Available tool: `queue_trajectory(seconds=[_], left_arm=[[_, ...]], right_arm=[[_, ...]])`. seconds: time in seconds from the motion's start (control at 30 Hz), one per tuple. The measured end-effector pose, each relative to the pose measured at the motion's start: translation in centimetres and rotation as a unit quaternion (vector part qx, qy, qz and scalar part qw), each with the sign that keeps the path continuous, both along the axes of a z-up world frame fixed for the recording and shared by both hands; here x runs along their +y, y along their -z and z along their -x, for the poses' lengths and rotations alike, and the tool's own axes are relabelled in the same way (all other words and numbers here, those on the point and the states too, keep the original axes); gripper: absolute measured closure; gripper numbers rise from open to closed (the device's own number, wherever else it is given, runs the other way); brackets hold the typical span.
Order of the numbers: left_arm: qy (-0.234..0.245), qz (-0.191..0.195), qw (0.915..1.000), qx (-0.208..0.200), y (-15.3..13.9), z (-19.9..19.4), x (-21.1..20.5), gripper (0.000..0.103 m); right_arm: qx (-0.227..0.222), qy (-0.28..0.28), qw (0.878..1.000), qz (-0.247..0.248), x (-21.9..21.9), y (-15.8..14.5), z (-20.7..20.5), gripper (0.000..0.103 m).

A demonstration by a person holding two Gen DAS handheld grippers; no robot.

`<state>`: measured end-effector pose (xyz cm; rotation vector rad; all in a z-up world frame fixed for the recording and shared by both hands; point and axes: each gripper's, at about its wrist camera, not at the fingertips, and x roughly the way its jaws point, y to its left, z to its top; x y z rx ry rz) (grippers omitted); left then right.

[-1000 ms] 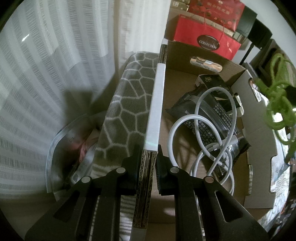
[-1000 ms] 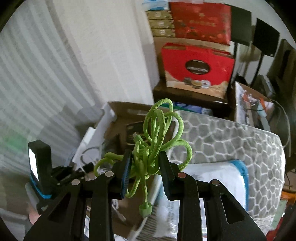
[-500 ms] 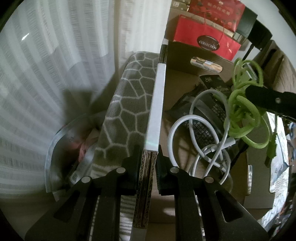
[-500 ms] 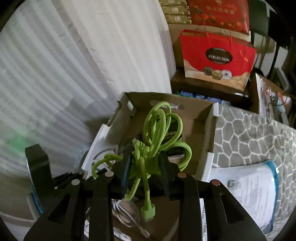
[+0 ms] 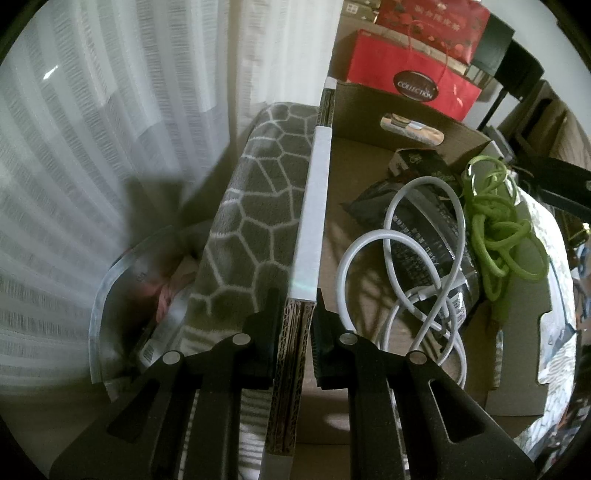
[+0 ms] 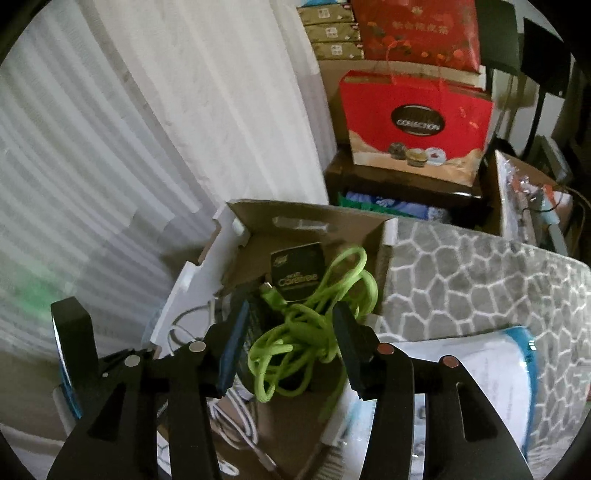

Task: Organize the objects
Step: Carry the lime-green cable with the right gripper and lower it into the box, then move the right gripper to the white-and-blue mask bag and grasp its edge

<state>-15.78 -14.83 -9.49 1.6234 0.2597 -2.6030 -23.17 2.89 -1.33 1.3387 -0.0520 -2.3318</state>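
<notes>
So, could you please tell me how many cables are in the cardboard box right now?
2. The white cable lies coiled over a dark packet in the middle of the cardboard box; the green cable sits bunched beside it, below the open right gripper. More may be hidden underneath.

Counted across both wrist views:

- One box [image 5: 406, 122], cardboard, open-topped.
- Two cables inside: one green cable [image 6: 306, 328], one white cable [image 5: 417, 258].
- Two dark packets in the box: one large packet [image 5: 417, 225], one small packet [image 6: 298, 271] toward the far wall.
- One grey blanket [image 6: 480, 280] with a white cell pattern, alongside the box.
- Two grippers: left gripper [image 5: 295, 328], right gripper [image 6: 290, 345].
- Two red gift boxes: one gift box [image 6: 413, 122] marked COLLECTION, one patterned box [image 6: 417, 29] stacked behind.
- Three flat gold boxes [image 6: 330, 35] stacked at far top.
- One clear bag [image 5: 122, 306] at the blanket's left edge.
</notes>
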Motion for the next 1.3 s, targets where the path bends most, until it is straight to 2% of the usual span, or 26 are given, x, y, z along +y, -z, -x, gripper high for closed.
queue_trajectory(seconds=[0.23,0.57,0.97,1.3], left_arm=[[0.000,0.001,1.0000,0.000,0.0,0.0,0.1,0.089],[0.000,0.002,1.0000,0.000,0.1,0.1,0.1,0.089],[0.001,0.003,1.0000,0.000,0.1,0.1,0.0,0.089],[0.001,0.003,1.0000,0.000,0.1,0.1,0.0,0.089]], right_arm=[[0.013,0.010,0.999,-0.027,2.7,-1.0,-0.8,0.054],[0.023,0.044,0.997,-0.061,7.9,-0.7,-1.6,0.054],[-0.004,0.088,0.992,-0.086,14.5,2.2,-2.4,0.054],[-0.024,0.122,0.989,-0.080,19.5,4.1,-3.0,0.054]])
